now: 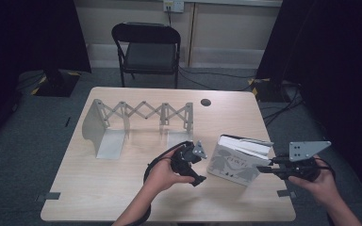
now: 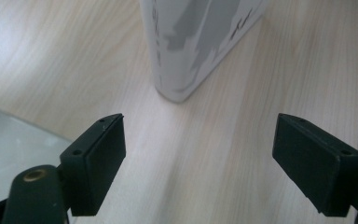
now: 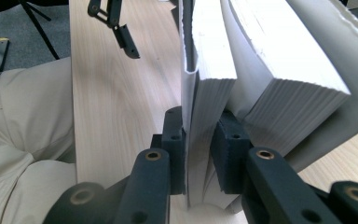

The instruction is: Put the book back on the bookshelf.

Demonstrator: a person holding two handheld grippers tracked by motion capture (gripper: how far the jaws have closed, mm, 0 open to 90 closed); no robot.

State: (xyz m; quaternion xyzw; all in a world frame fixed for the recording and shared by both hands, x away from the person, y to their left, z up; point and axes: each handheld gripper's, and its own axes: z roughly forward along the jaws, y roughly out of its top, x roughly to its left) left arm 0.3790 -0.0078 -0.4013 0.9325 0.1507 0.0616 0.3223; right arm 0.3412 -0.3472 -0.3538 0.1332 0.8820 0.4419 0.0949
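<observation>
The right claw (image 3: pixel 200 149) is clenching a sheaf of pages of the thick white paperback book (image 1: pixel 233 162), while the released left claw (image 2: pixel 198 163) is hovering just left of it over the tabletop (image 1: pixel 103 188).

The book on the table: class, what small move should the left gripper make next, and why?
Probably bring the left gripper forward to the book's spine and close on it. Its jaws stand open with nothing between them, while the right gripper is shut on only a slice of pages, so the other pages fan loose.
</observation>
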